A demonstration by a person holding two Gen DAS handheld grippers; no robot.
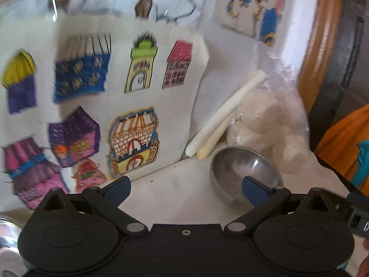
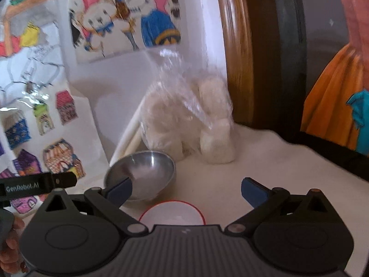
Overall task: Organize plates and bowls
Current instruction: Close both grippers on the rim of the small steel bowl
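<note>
To the left of the steel bowl [image 1: 245, 175], coloured paper drawings [image 1: 96, 106] are propped against the wall, closing that side. The left gripper [image 1: 185, 190] is held with its jaws spread and empty, the bowl just ahead of its right fingertip. The bowl is tipped on the counter [image 2: 265, 152], probably leaning on the rolled papers [image 1: 227, 113] behind. Right of the bowl, a bagged plush toy [image 2: 189, 120] blocks the corner. The right gripper [image 2: 186, 190] is spread, empty, above a red-rimmed white bowl [image 2: 171, 214]. Open counter is left further right, toward a framed picture [image 2: 334, 92].
</note>
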